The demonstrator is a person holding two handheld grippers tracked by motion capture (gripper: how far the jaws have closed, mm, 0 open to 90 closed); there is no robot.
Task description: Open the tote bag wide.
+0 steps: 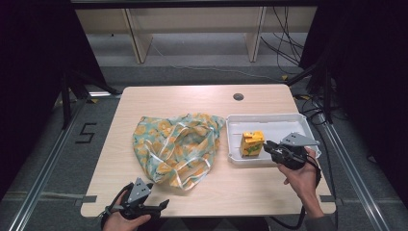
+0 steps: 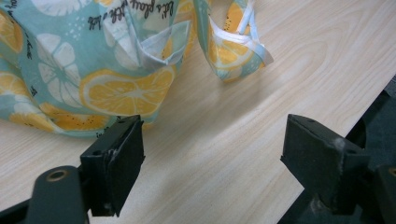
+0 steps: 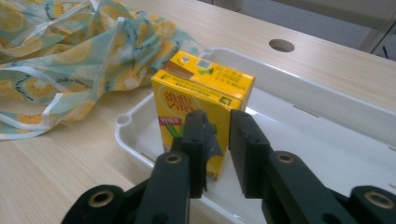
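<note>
High view: a crumpled bag (image 1: pixel 177 147) printed with lemons lies mid-bench (image 1: pixel 192 96), just left of a white tray (image 1: pixel 284 122). A yellow drink carton (image 1: pixel 252 143) stands upright in the tray's near left part. The right claw (image 1: pixel 267 145) sits just beside the carton, its jaws nearly together with a narrow gap, gripping nothing. The left claw (image 1: pixel 162 205) hovers at the bench's near edge, jaws wide apart, close to the bag.
</note>
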